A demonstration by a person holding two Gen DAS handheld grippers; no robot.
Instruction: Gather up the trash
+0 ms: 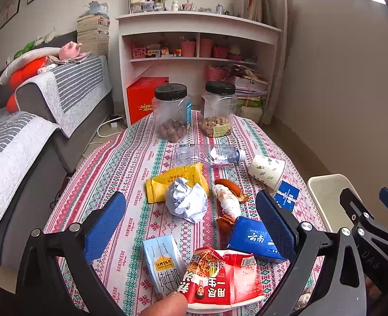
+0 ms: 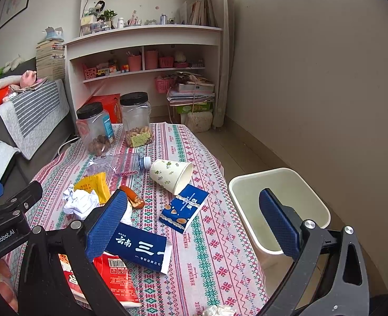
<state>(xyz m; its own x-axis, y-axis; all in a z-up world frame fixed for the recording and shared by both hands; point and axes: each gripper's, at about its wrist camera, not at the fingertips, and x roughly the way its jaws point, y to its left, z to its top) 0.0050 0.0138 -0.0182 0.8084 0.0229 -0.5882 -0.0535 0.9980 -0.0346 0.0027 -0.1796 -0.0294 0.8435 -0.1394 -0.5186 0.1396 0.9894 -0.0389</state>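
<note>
Trash lies on the patterned tablecloth (image 1: 130, 173): a crumpled paper ball (image 1: 186, 200), a yellow wrapper (image 1: 178, 180), a crushed clear bottle (image 1: 207, 155), a tipped paper cup (image 1: 267, 173), food scraps (image 1: 228, 200), a milk carton (image 1: 162, 263), a red snack bag (image 1: 220, 279) and a blue box (image 1: 254, 239). My left gripper (image 1: 191, 226) is open above the near trash, holding nothing. My right gripper (image 2: 194, 223) is open and empty, over the table's right edge beside a cream bin (image 2: 278, 208). The cup (image 2: 171, 175), blue box (image 2: 138, 245) and a flat blue packet (image 2: 184, 208) show in the right wrist view.
Two black-lidded plastic jars (image 1: 170, 113) (image 1: 219, 109) with nuts stand at the table's far end. A grey sofa (image 1: 36, 121) runs along the left. A white shelf unit (image 1: 194, 47) stands behind the table. The wall (image 2: 325, 92) is close on the right of the bin.
</note>
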